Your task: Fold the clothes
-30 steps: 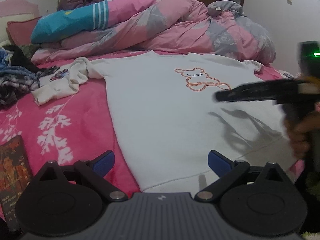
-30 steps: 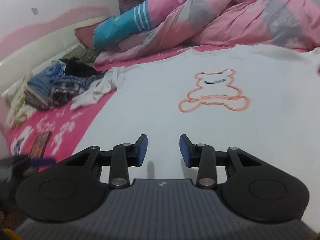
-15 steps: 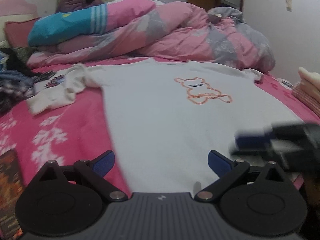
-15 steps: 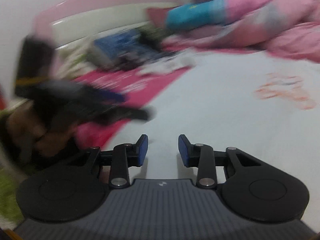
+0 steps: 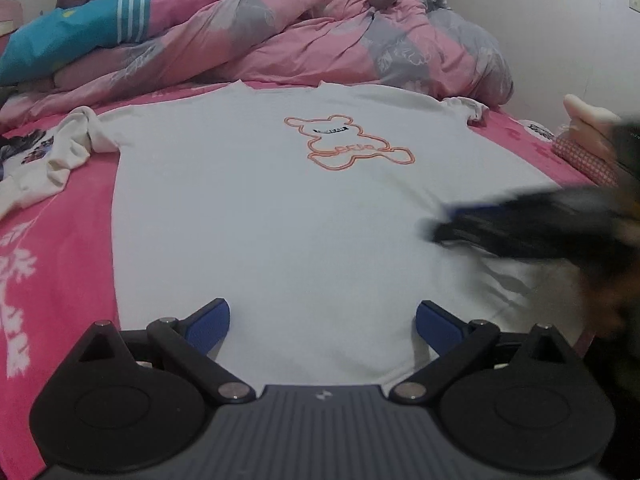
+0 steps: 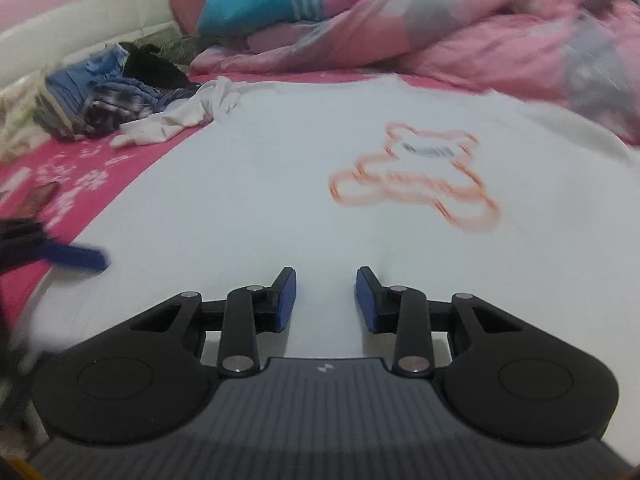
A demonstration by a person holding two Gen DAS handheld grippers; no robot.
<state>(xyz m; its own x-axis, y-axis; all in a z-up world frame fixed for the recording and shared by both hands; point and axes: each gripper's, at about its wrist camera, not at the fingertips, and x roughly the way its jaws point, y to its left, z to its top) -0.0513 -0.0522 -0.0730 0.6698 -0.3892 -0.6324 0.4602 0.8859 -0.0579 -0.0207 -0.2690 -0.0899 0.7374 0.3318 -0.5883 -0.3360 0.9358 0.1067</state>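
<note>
The white T-shirt lies spread flat on the bed, print up, with one sleeve bunched. The left gripper has its fingers wide apart over the hem; the right gripper is narrower but also empty. Any fold would need a grip on an edge.

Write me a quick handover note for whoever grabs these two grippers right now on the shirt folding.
Left gripper: open wide, empty, at the hem of the white bear-print T-shirt.
Right gripper: open narrower, empty, low over the shirt's lower part.
The shirt lies flat, print up, on the pink bedsheet. Its left-hand sleeve is bunched, the other one crumpled at the pink duvet.
Done: shirt spread out.
Left: smooth the sleeves and make every fold. A pile of other clothes waits by the headboard.
</note>
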